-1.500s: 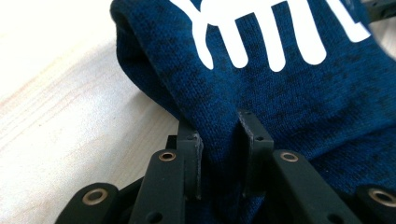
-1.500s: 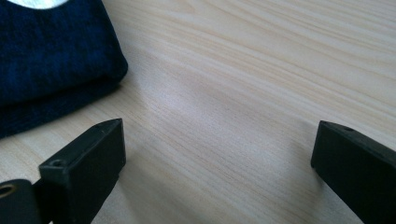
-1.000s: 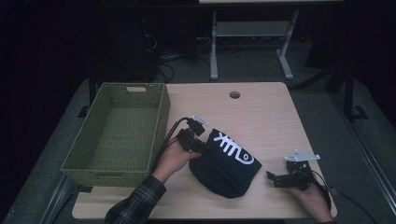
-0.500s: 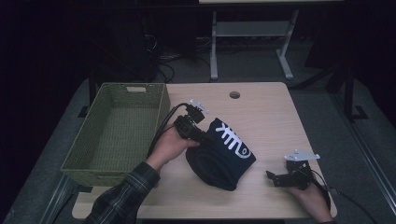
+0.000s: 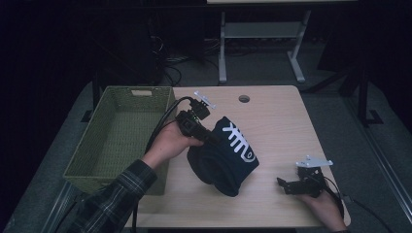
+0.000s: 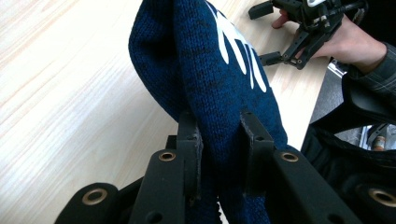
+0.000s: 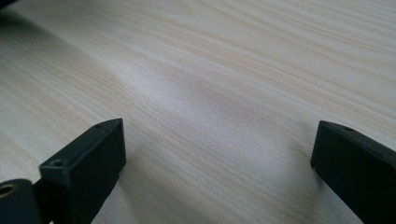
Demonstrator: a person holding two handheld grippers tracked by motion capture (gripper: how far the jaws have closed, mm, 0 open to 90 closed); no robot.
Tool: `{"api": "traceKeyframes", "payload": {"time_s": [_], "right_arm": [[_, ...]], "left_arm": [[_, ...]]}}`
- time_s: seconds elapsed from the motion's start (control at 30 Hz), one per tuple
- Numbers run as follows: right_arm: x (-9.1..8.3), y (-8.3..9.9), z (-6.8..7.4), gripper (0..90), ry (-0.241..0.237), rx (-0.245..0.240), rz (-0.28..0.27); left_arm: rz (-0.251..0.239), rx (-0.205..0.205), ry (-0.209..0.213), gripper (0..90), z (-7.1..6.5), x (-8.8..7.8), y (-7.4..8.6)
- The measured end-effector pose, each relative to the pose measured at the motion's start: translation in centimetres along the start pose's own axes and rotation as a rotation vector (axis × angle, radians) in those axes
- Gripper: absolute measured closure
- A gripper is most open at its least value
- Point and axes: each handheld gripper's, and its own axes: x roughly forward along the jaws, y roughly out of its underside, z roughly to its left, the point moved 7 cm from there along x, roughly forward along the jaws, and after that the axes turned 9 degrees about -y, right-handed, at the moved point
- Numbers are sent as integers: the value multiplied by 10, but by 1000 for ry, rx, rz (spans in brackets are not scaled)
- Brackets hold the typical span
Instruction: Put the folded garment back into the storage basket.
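A dark blue knitted garment (image 5: 226, 156) with a white pattern hangs over the middle of the wooden table (image 5: 284, 128). My left gripper (image 5: 206, 137) is shut on its upper left edge and holds it up. In the left gripper view the jaws press the thick blue knit (image 6: 210, 60) from both sides, with my left gripper (image 6: 219, 126) above the tabletop. My right gripper (image 5: 285, 185) rests near the table's front right corner, open with nothing between its jaws. In the right gripper view the right gripper (image 7: 217, 140) has bare wood between the wide-set jaws. The right gripper (image 6: 265, 33) also appears far off in the left gripper view.
A green woven basket (image 5: 137, 89) stands on the left part of the table, with nothing in it. A round cable hole (image 5: 244, 98) lies near the far edge. A white desk frame (image 5: 262, 31) stands on the floor behind the table.
My left hand has risen and shifted toward the table's far side, lifting the blue knit so that it hangs from the jaws. The right hand has stayed put.
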Motion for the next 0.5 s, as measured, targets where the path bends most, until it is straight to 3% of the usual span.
{"api": "traceKeyframes", "payload": {"time_s": [0.5], "right_arm": [[0, 0, 0, 28, 0, 0, 0]], "left_arm": [[-25, -23, -42, 734, 6, -48, -4]]}}
